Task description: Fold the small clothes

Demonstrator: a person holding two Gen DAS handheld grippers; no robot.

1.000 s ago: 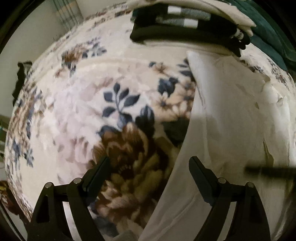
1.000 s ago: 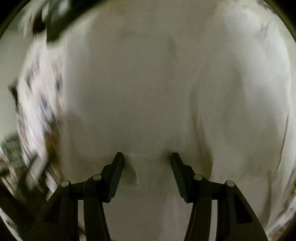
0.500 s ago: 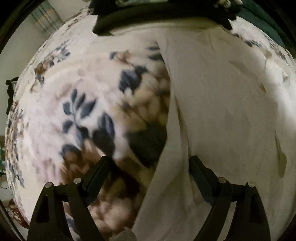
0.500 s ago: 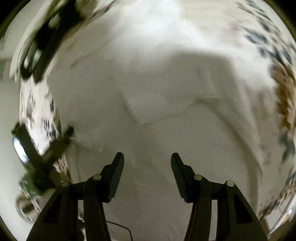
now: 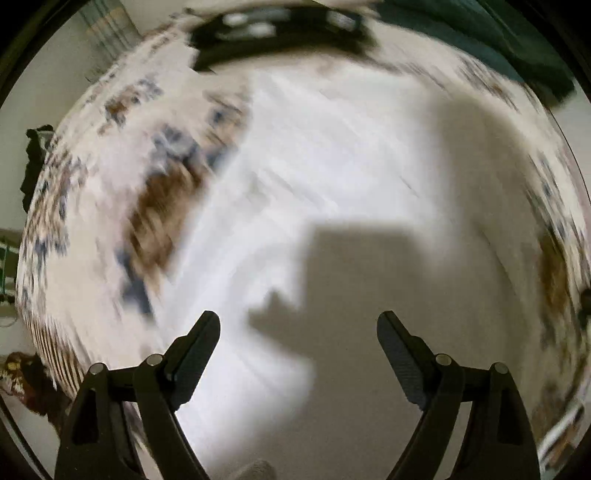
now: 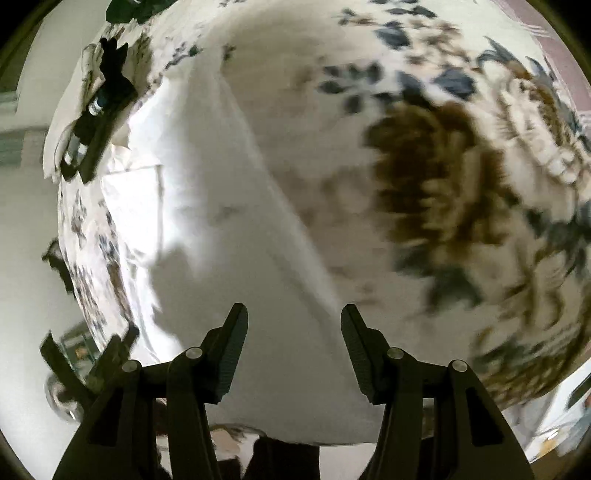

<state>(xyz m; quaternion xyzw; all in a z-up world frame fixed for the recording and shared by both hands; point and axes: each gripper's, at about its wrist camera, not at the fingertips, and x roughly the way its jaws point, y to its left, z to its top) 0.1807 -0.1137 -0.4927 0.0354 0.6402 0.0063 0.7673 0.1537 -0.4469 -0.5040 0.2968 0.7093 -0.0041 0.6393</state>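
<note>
A white garment (image 5: 332, 192) lies spread flat on a floral blanket (image 5: 92, 192). In the left wrist view it fills the middle, blurred by motion. My left gripper (image 5: 298, 328) is open and empty above it, casting a shadow on the cloth. In the right wrist view the white garment (image 6: 207, 221) runs from the upper left down under the fingers, with its right edge on the floral blanket (image 6: 461, 184). My right gripper (image 6: 293, 321) is open and empty, hovering over the garment's near part.
A stack of folded dark and striped clothes (image 5: 280, 29) sits at the far edge of the blanket, with a dark green cloth (image 5: 480, 40) beside it. The same stack (image 6: 96, 122) shows at upper left in the right wrist view. The blanket's edges drop off at the left.
My left gripper has swung right from the garment's left edge to over its middle. My right gripper has swung toward the garment's right edge, bringing the floral blanket into view.
</note>
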